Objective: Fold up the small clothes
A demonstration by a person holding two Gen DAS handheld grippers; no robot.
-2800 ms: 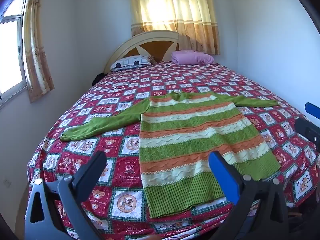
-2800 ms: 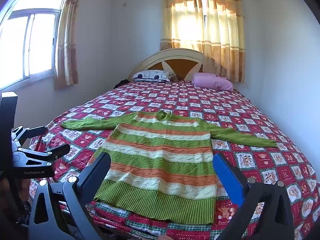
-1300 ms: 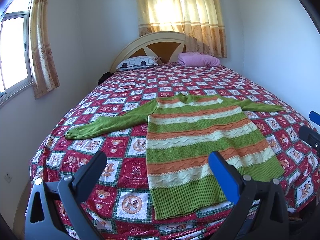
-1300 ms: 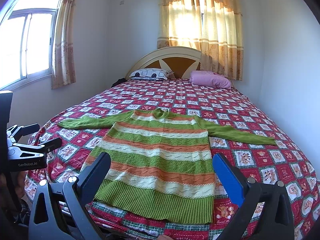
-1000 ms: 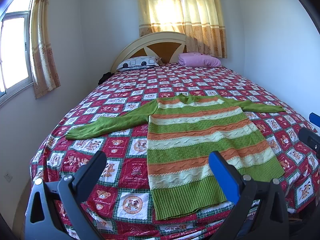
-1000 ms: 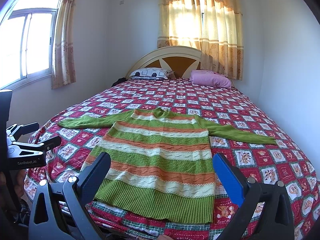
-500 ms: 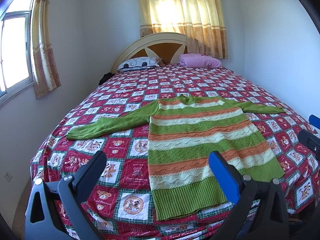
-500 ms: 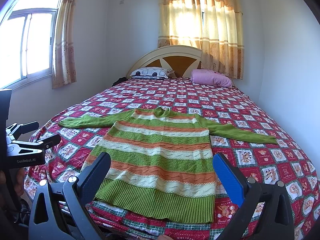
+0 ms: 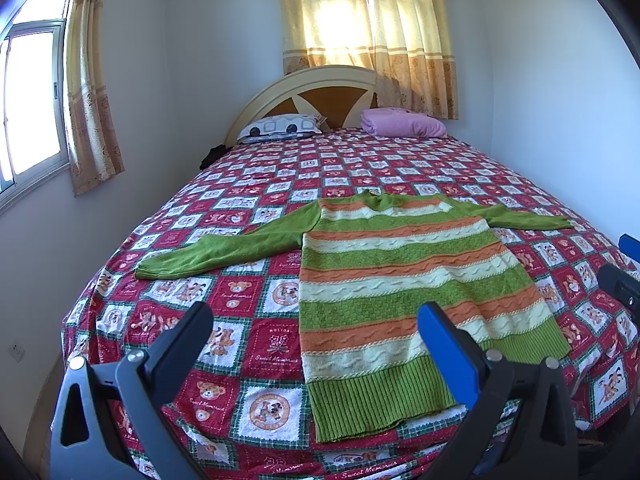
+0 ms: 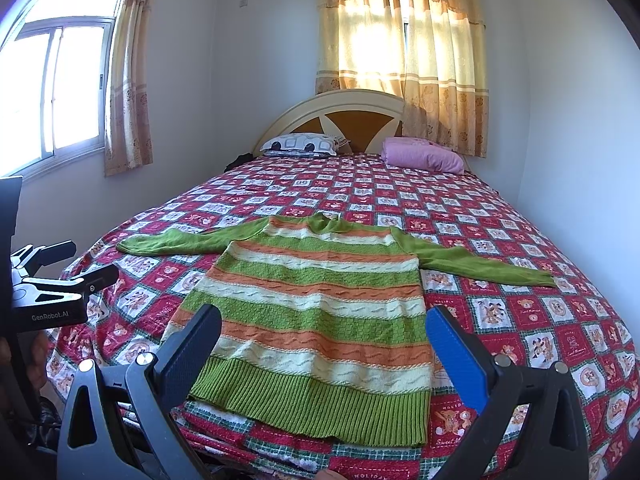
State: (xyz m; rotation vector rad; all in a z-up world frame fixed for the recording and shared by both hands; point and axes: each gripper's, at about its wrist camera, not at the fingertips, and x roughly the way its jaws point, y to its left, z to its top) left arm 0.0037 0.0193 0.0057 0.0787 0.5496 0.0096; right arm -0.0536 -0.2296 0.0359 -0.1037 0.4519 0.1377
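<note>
A green, orange and cream striped sweater (image 9: 400, 280) lies flat on the bed with both green sleeves spread out; it also shows in the right wrist view (image 10: 316, 304). My left gripper (image 9: 316, 320) is open and empty, held above the foot of the bed near the sweater's hem. My right gripper (image 10: 324, 320) is open and empty, held above the hem. The left gripper shows at the left edge of the right wrist view (image 10: 60, 284); part of the right gripper (image 9: 624, 276) shows at the right edge of the left wrist view.
The bed has a red patterned cover (image 9: 240, 320). A patterned pillow (image 9: 280, 128) and a pink pillow (image 9: 404, 126) lie by the headboard. Walls stand close on the left and right. Curtained windows are behind and to the left.
Both grippers have drifted slightly, so the sweater sits a little differently in each view. The sweater has not moved and both grippers stay open.
</note>
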